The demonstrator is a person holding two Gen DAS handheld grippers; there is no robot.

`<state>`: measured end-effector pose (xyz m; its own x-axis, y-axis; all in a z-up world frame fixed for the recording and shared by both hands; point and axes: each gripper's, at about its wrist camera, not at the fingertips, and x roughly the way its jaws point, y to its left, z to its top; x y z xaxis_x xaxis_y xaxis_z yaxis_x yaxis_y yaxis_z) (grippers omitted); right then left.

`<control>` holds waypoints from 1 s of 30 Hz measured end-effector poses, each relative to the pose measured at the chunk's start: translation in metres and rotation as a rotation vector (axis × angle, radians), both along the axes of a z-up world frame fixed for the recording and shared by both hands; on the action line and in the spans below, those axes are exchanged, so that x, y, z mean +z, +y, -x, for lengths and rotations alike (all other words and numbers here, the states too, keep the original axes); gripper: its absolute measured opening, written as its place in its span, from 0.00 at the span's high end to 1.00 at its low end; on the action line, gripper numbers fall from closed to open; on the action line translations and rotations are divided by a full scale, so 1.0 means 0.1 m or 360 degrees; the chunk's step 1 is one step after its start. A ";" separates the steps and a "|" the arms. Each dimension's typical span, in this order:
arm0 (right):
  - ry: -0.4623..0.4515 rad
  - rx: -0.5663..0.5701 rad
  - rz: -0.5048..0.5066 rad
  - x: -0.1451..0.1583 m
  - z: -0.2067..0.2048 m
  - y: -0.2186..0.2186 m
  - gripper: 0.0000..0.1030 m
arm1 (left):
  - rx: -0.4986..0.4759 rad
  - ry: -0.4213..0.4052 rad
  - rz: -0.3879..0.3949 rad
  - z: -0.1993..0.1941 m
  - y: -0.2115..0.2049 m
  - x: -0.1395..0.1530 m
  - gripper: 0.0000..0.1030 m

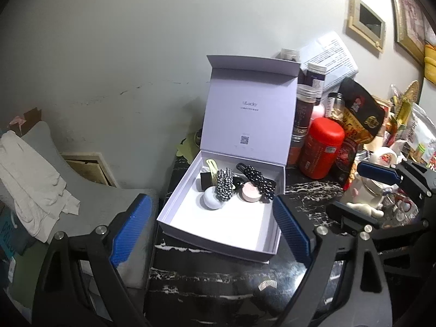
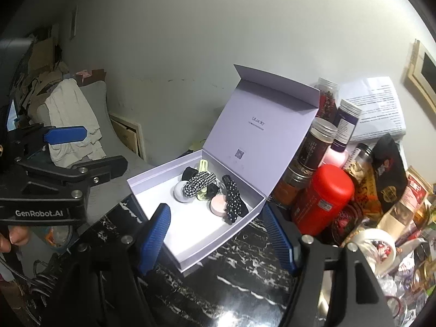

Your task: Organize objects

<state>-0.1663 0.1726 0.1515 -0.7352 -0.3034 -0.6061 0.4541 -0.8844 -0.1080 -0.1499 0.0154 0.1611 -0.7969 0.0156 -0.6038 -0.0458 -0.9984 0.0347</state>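
A white gift box stands open on the black marble table, its lid upright. Inside at the back lie a checkered scrunchie, a black dotted bow clip, a pink round case, a white round case, a yellow-green clip and a black clip. My left gripper is open and empty before the box. My right gripper is open and empty, straddling the box's near corner.
A red canister, spice jars, snack bags and a white mug crowd the table's right side. A grey pillow with white cloth lies left, off the table.
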 end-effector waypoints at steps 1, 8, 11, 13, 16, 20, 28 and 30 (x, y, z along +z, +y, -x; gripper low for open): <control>0.0000 -0.0006 -0.0002 0.01 -0.04 0.01 0.28 | -0.0007 0.0001 0.0010 -0.05 0.01 0.01 0.12; 0.0030 -0.0028 0.0004 0.02 -0.35 0.12 0.22 | 0.0029 -0.0025 0.0059 -0.30 0.04 -0.05 0.12; 0.0025 -0.0040 0.0004 0.01 -0.46 0.16 0.22 | 0.0035 -0.0041 0.0059 -0.41 0.06 -0.10 0.12; 0.0020 -0.0045 0.0008 -0.02 -0.53 0.18 0.22 | 0.0031 -0.0048 0.0059 -0.48 0.08 -0.13 0.12; 0.0011 -0.0054 0.0012 -0.07 -0.63 0.22 0.21 | 0.0025 -0.0050 0.0061 -0.59 0.11 -0.16 0.12; 0.0002 -0.0062 0.0012 -0.11 -0.75 0.25 0.21 | 0.0031 -0.0050 0.0061 -0.73 0.13 -0.22 0.12; -0.0023 -0.0073 0.0001 -0.26 -0.97 0.29 0.21 | 0.0034 -0.0082 0.0058 -0.97 0.16 -0.41 0.12; -0.0036 -0.0078 0.0007 -0.31 -1.02 0.30 0.21 | 0.0035 -0.0086 0.0042 -1.03 0.16 -0.46 0.12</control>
<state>-0.0642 0.2027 0.1205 -0.7352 -0.2700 -0.6218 0.4125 -0.9060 -0.0944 -0.0468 0.0311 0.1152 -0.7632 -0.0181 -0.6459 -0.0265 -0.9979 0.0592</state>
